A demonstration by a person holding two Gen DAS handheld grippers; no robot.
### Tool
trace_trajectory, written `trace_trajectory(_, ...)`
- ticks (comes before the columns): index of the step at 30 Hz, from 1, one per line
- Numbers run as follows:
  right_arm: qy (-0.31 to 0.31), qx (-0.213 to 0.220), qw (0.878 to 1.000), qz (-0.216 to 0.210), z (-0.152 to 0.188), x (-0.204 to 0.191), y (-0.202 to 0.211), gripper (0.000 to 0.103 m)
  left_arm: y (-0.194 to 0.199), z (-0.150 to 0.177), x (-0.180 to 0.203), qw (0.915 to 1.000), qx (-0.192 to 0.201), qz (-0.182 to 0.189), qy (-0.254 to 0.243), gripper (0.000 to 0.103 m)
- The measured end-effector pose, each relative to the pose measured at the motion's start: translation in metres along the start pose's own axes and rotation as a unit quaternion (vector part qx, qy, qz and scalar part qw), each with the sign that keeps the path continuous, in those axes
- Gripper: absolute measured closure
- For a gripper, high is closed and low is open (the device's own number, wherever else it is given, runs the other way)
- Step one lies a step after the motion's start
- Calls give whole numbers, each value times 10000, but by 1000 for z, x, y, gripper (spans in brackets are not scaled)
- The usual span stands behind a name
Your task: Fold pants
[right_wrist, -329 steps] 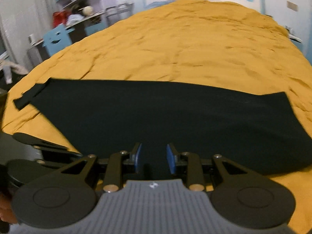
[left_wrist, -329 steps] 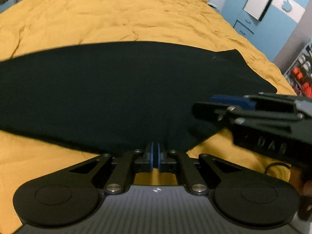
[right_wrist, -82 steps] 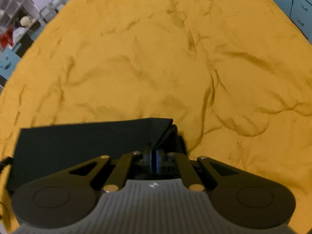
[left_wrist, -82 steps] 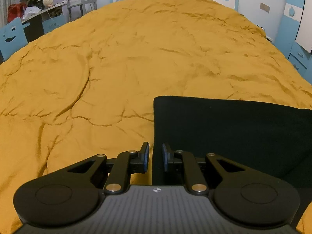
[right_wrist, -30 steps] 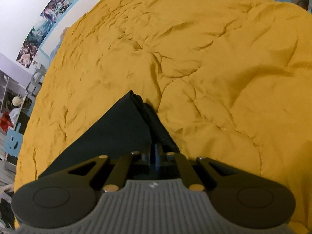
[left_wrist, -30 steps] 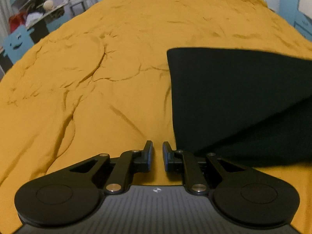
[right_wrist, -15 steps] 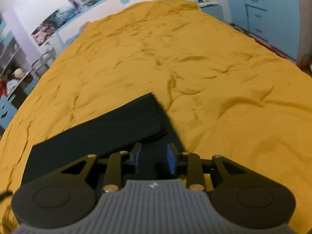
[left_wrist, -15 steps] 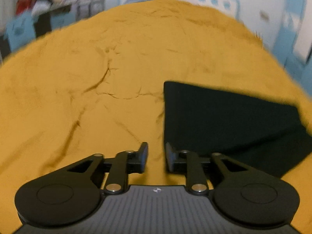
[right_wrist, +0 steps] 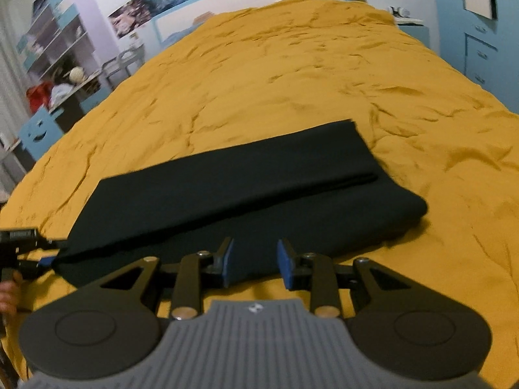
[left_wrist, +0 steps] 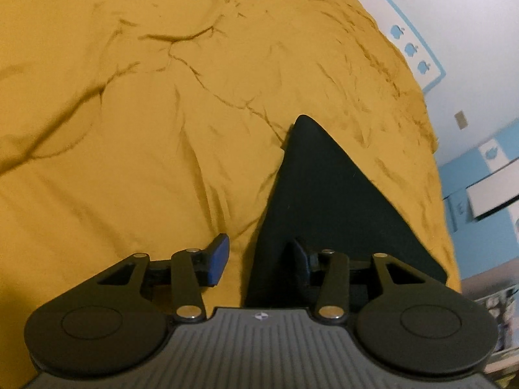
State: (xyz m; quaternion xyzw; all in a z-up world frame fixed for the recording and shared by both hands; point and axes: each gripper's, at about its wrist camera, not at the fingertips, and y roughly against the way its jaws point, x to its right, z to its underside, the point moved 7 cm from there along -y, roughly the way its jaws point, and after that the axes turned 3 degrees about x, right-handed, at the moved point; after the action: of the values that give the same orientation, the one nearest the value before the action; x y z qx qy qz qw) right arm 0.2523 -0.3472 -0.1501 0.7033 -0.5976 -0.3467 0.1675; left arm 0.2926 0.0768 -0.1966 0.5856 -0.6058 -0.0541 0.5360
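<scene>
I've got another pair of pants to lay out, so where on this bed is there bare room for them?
Free: the yellow bedspread beyond the folded black pants, up to the headboard, and the strip to their right. Crowded: the near edge, where the right tongs hover open and the left tongs, just opening, straddle the pants' left end.

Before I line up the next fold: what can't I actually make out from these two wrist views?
- Pants, left wrist view: near end hidden behind the left gripper; whether its open jaws touch cloth is unclear.
- Pants, right wrist view: near edge hidden behind the open right gripper; layers underneath not visible.
- Left gripper, right wrist view: cut off by the left frame edge.
- Shelf items: too small and blurred.
</scene>
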Motion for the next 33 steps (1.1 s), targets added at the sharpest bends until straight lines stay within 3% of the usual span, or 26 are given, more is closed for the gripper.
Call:
trace_trajectory(2,20,-20,10000,-18,1,-4,-3,77,-2,0,0,9999,-17,91,112,76)
trace_trajectory(5,16,-49,10000,-72,1,-8,-7,77,-1,-2,1,9993,-13,216,306,94)
trace_trajectory(9,34,-34,9999,-100,0,-7,-7,77,17,-11,27,9987,403,302,84,96)
trace_trajectory(12,-38,-24,10000,-74,-2,-2,-8,77,33,-18,72,9957,694,374,-476,96)
trace_trajectory(18,-171,5,9998,-101,-6,3,-2,77,45,-2,174,9784,977,450,-1764,96)
trace_trajectory(25,-347,137,9990,-260,-12,11,8,77,7,59,251,9550,487,502,-2883,96)
trace_trajectory(28,-497,134,9981,-338,-13,16,9,77,-17,92,262,9454,89,472,-3223,96)
trace_trajectory(33,-791,13,9952,-575,-9,17,3,77,-46,123,254,9393,-507,302,-3379,96)
